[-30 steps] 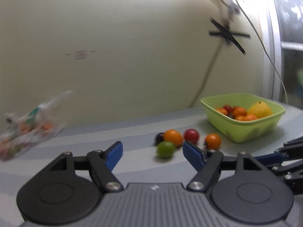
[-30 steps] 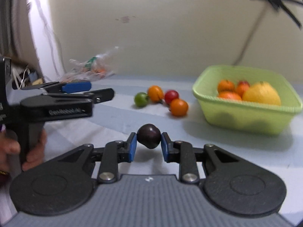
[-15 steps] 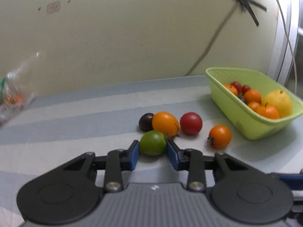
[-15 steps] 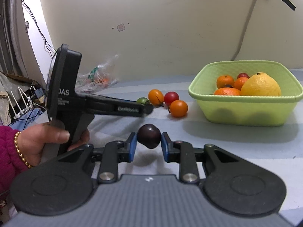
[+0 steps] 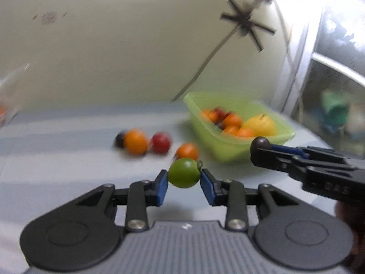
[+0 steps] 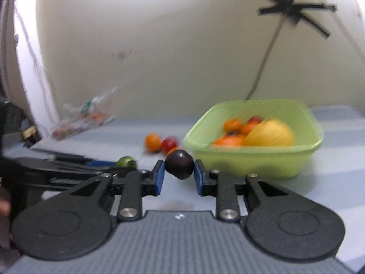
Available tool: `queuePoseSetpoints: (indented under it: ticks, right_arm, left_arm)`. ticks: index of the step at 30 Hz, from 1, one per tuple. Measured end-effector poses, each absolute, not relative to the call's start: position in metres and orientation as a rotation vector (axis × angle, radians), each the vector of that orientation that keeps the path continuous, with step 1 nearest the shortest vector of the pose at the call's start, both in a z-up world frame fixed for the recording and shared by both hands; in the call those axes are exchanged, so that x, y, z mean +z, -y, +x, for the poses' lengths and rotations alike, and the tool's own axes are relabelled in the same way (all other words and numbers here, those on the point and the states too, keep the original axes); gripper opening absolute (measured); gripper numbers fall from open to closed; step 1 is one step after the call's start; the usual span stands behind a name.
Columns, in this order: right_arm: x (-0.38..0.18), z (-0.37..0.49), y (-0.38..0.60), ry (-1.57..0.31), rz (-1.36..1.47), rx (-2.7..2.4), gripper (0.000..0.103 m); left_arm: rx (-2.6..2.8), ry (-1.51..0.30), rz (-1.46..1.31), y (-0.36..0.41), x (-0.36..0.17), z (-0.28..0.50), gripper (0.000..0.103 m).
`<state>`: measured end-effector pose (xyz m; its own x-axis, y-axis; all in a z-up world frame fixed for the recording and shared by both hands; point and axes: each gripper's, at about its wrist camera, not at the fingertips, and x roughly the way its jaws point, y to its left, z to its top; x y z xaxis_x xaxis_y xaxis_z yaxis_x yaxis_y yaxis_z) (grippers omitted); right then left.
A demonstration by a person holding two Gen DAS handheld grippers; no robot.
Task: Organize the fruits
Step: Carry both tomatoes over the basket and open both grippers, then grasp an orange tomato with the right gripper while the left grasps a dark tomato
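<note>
My left gripper (image 5: 183,179) is shut on a green tomato (image 5: 184,171) and holds it above the table. My right gripper (image 6: 179,174) is shut on a dark plum (image 6: 179,163). In the left wrist view the right gripper (image 5: 262,151) comes in from the right with the plum (image 5: 260,142), just in front of the green basket (image 5: 212,143). The basket (image 6: 251,162) holds several oranges, small red fruit and a large yellow citrus (image 6: 269,133). On the table lie a dark fruit (image 5: 119,138), an orange one (image 5: 136,142), a red one (image 5: 161,142) and a small orange one (image 5: 187,151).
A clear plastic bag (image 6: 84,116) with fruit lies at the back left by the wall. A cable taped to the wall (image 6: 264,64) hangs down behind the basket. A window frame (image 5: 296,68) stands at the far right. A hand (image 6: 4,205) grips the left tool.
My left gripper went from open to shut on the green tomato and lifted it off the table. My right gripper, still holding the plum, moved nearer to the basket.
</note>
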<state>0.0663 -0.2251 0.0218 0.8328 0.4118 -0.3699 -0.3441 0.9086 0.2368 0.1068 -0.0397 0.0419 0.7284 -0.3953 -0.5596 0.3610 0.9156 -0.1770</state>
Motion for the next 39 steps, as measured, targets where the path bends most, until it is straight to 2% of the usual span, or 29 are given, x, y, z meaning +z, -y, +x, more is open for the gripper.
queuePoseSetpoints:
  ticks: [6,15,17,19,20,21,25,31,33,37,39]
  right_arm:
    - [0.037,0.088,0.270,-0.310,0.120,0.210,0.030]
    - [0.019,0.130,0.299,-0.362,0.203,0.127,0.032]
    - [0.018,0.130,0.297,-0.365,0.194,0.118,0.032]
    - [0.018,0.130,0.300,-0.362,0.195,0.114,0.035]
    - [0.019,0.130,0.301,-0.354,0.201,0.113,0.048]
    - [0.020,0.129,0.299,-0.338,0.206,0.110,0.056]
    - [0.023,0.120,0.297,-0.293,0.193,0.103,0.056]
    - [0.027,0.102,0.293,-0.231,0.188,0.145,0.054]
    - [0.030,0.098,0.289,-0.209,0.186,0.195,0.042]
    - [0.036,0.090,0.270,-0.219,0.171,0.357,0.029]
    - [0.036,0.085,0.253,-0.247,0.136,0.477,0.026]
  left_arm:
    - [-0.480,-0.583,-0.057,0.080,0.067,0.143,0.032]
    - [-0.471,-0.642,-0.054,0.122,0.044,0.191,0.033]
    - [-0.462,-0.651,-0.050,0.126,0.039,0.195,0.039]
    - [-0.447,-0.650,-0.043,0.128,0.037,0.195,0.044]
    - [-0.447,-0.647,-0.044,0.127,0.037,0.194,0.046]
    - [-0.449,-0.644,-0.046,0.126,0.038,0.193,0.047]
    - [-0.438,-0.608,-0.064,0.113,0.049,0.183,0.047]
    - [-0.353,-0.527,-0.161,0.043,0.071,0.160,0.047]
    - [-0.298,-0.526,-0.178,0.019,0.070,0.156,0.047]
    - [-0.227,-0.571,-0.241,-0.023,0.056,0.151,0.047]
    - [-0.211,-0.590,-0.265,-0.035,0.049,0.149,0.047]
